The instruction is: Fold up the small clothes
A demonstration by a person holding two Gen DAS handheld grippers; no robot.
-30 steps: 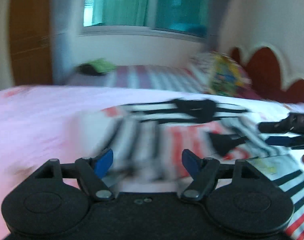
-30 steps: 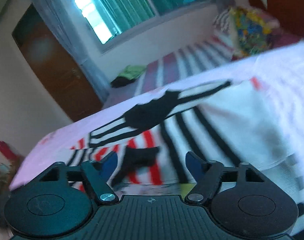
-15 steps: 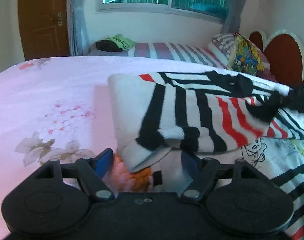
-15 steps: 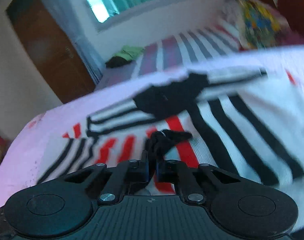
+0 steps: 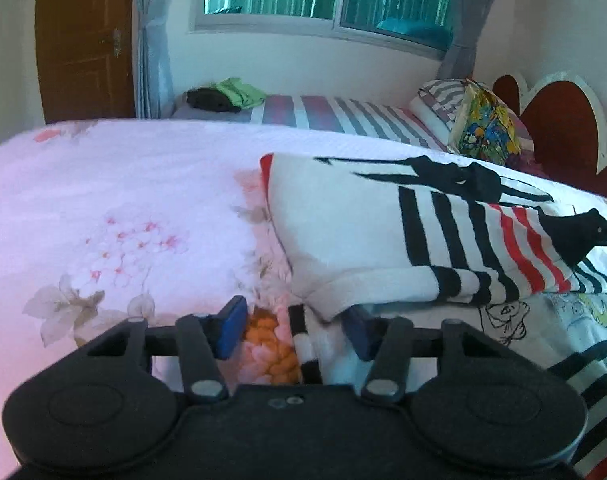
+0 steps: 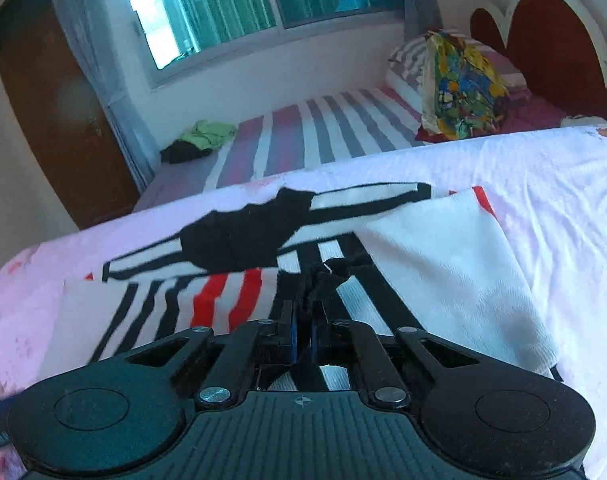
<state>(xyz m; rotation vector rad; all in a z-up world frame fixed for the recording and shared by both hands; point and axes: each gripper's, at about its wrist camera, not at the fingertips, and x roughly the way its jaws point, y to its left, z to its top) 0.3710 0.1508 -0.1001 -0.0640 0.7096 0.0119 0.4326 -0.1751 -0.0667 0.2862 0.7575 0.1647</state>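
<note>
Change noted: a second ago both claws stood wide over the striped garment (image 5: 443,240). The right claw (image 6: 302,334) is now clamped shut on a bunched black fold of that garment, the cloth pinched between its pads. The left claw (image 5: 295,330) is closing; the garment's white hem edge lies between its fingers, and the blue pads do not appear to press it yet.

Position of the work: the garment lies on the bed (image 5: 123,200), over the floral sheet, already doubled with a white panel on top and red and black stripes showing. A second printed striped cloth (image 5: 563,328) lies beneath, just beside it.

Judgement: one corner is secured and the other is about to be; the next fold can likely start once the left grip is firm.

Containers: none in view. Loose green and black clothes (image 5: 227,96) sit on the far striped bed (image 5: 343,114), well apart.
</note>
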